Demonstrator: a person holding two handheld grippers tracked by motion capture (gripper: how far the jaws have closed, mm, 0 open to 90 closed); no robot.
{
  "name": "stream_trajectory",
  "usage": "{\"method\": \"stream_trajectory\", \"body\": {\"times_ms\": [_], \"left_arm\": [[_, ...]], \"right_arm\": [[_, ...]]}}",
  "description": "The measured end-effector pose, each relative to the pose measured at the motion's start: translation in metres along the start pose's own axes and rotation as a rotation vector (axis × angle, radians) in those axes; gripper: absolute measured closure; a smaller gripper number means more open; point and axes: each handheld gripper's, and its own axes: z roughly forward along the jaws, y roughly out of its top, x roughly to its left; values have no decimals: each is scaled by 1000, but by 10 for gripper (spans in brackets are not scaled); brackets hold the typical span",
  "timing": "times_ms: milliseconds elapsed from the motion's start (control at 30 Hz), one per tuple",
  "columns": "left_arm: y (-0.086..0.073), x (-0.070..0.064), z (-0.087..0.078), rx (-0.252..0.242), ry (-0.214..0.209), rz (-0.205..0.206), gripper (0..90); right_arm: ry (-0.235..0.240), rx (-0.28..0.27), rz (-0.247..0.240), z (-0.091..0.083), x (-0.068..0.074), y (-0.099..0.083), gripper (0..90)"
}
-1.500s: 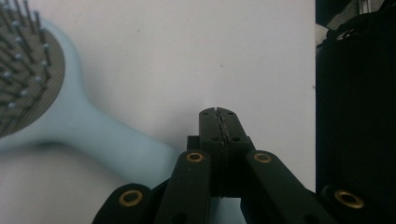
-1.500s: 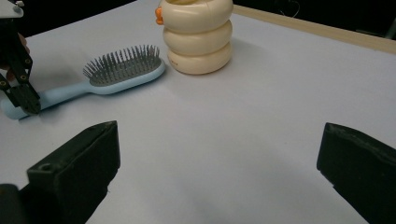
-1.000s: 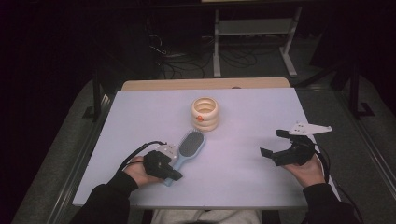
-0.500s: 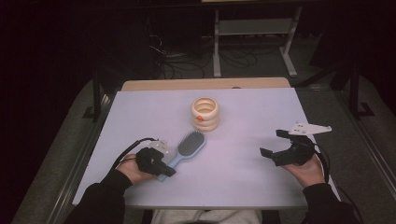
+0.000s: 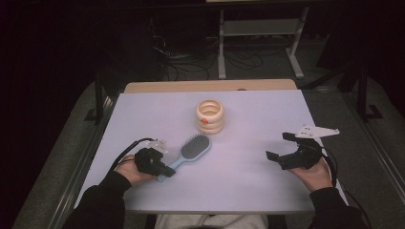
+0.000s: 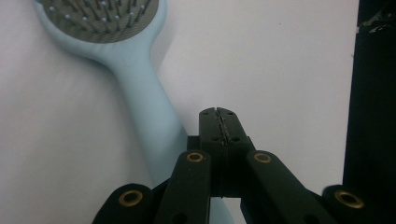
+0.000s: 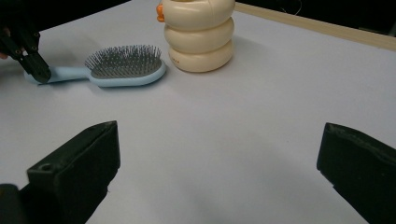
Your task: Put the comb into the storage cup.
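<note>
On table: pale-blue, grey-bristled hairbrush (image 5: 191, 151).

Left gripper (image 5: 165, 171) pulled back toward the person, from the neck of the light-blue plastic hairbrush with grey bristle pad (image 5: 190, 151) to its handle end. Jaws now closed beside the handle. Brush rotated slightly.

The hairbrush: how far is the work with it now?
Done: nothing visibly; the hairbrush lies flat on the table. In hand: the left gripper, jaws closed and empty, sits over its handle. Left: gripping and lifting it. The right gripper waits open.
</note>
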Motion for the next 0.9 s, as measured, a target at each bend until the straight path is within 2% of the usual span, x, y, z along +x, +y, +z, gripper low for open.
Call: {"method": "stream_trajectory", "body": {"times_ms": [467, 900], "left_arm": [[-9, 8, -11, -15, 34, -28, 900], [-12, 13, -16, -7, 59, -42, 900]], "right_arm": [[0, 0, 0, 0, 0, 0, 0], [-1, -1, 1, 0, 0, 0, 0]]}}
